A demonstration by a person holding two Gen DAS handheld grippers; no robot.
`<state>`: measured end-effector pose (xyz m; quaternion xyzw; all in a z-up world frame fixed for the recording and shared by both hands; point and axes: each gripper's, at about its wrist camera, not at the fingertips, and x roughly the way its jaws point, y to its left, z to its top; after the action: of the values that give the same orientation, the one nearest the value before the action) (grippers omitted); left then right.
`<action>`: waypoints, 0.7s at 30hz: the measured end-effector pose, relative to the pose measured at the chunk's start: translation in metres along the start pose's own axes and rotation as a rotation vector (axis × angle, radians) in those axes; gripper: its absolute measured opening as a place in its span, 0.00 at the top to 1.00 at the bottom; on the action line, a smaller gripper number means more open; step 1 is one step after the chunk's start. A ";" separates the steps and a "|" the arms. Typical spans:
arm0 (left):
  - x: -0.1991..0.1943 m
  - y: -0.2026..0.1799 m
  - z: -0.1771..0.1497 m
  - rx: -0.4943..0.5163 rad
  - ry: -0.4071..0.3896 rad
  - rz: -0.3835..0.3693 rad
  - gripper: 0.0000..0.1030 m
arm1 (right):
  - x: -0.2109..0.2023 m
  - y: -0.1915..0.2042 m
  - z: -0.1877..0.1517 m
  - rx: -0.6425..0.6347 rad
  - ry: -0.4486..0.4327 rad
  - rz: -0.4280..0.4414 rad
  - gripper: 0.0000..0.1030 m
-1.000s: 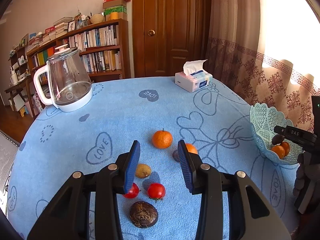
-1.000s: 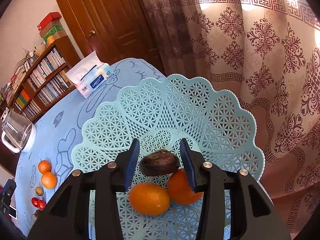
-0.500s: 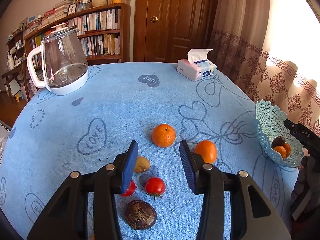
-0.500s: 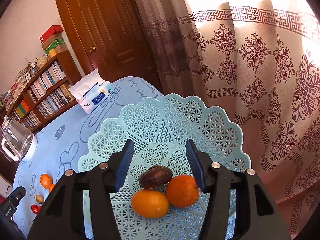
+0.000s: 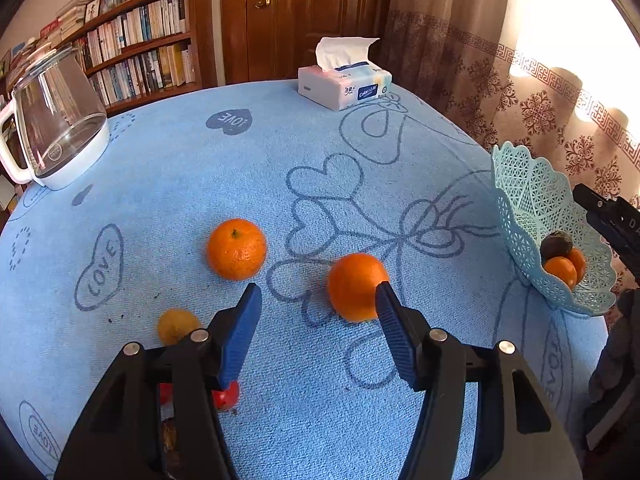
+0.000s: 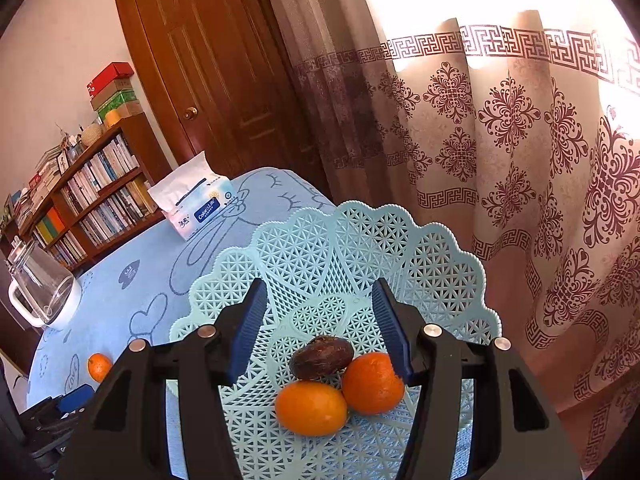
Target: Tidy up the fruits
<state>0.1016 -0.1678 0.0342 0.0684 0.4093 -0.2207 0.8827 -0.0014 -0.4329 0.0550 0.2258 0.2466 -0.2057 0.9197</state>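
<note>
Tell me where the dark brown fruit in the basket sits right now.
In the right wrist view, the dark brown fruit lies low in the blue lattice basket, just behind and touching two oranges, below the open right gripper.

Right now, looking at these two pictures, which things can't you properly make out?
- Tomato, left view: mostly hidden behind the left tool's blue jaws.
- Dark fruit, left view: only a sliver shows behind the tool's black frame.
- Kettle, left view: its handle is cut off by the picture's edge.
- Orange on the table, right view: too small for detail.
- Book titles on the bookshelf: too small to read.
</note>
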 end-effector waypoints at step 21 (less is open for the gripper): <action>0.032 -0.035 0.010 0.036 0.069 -0.056 0.64 | -0.002 -0.004 0.001 0.030 -0.011 0.005 0.45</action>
<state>0.1110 -0.2131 0.0189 0.0804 0.4370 -0.2501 0.8602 -0.0048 -0.4366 0.0556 0.2392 0.2381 -0.2084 0.9180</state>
